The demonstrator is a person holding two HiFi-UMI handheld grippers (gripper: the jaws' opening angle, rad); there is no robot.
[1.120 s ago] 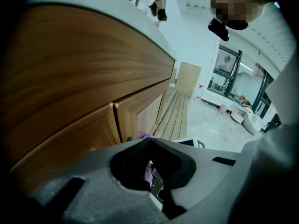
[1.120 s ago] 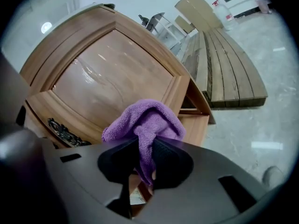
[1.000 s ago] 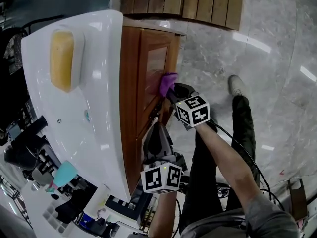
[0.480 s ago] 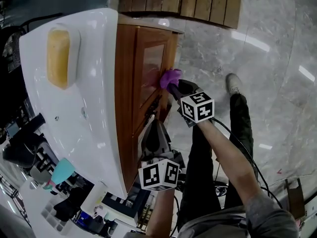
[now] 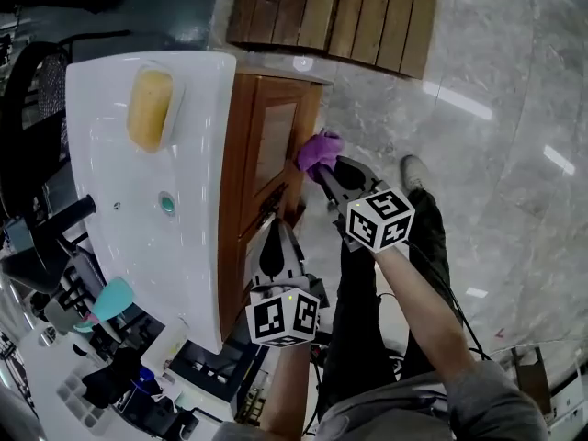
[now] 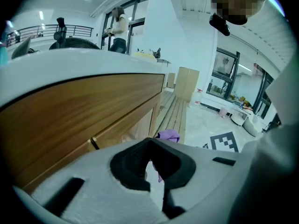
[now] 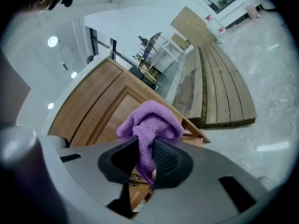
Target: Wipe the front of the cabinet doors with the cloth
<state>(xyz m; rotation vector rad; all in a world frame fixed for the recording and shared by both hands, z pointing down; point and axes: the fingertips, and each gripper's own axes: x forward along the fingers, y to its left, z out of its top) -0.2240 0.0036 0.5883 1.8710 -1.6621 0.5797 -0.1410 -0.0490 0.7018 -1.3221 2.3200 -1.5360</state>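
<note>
**Cloth has drifted to the door's outer edge**

The cabinet door (image 5: 271,145) is a wood front under the white sink top. A second ago the purple cloth (image 5: 319,148) lay on the door frame. Now it overhangs the edge farthest from the sink top, and I can't confirm contact. The right gripper (image 5: 323,166) is clamped on the cloth. The left gripper (image 5: 276,230) is closed and empty beside the front. This stroke is probably ending, with more front left to wipe.

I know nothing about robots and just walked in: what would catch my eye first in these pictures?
The bright purple fluffy cloth stands out most, pinched in the jaws of the right gripper at the front of the brown wooden cabinet door. Next comes the glossy white basin top on that cabinet, with a yellow oblong bar lying near its far end.
</note>
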